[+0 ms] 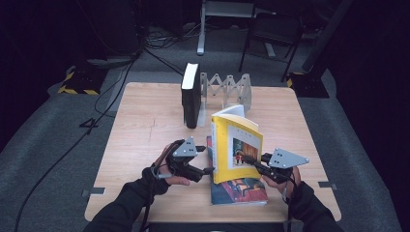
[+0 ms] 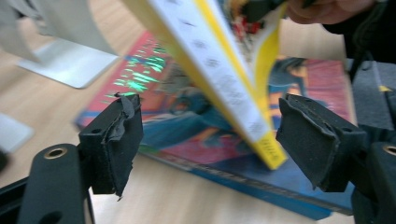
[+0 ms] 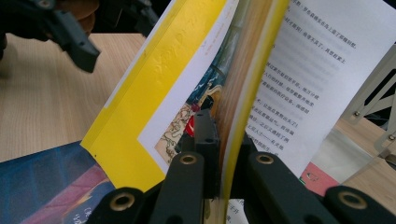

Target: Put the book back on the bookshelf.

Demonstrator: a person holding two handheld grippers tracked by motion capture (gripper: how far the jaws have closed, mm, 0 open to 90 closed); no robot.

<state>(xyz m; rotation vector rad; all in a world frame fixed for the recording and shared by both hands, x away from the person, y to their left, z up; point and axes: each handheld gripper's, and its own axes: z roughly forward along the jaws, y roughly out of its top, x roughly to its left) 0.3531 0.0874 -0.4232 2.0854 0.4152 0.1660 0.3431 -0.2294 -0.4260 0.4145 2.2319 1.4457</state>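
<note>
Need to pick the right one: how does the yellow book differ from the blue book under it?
The yellow book stands tilted, its cover pinched by the right gripper; the blue book lies flat on the table, ungripped. The yellow book's pages fan open; the blue book is closed. Both have illustrated covers.

Three books are in sight. One yellow book (image 1: 235,145) stands tilted on its lower edge. One blue-and-red book (image 1: 239,191) lies flat on the worktop (image 1: 145,125). One black book (image 1: 191,96) stands upright near the far edge.

There is one metal accordion-style bookend rack (image 1: 227,89), just beside the black book.

Two grippers show: one left gripper (image 1: 209,170) and one right gripper (image 1: 247,159), each topped by one grey three-cornered plate, so two plates in all.

One worktop carries everything. Behind it stands one dark chair (image 1: 273,29).
</note>
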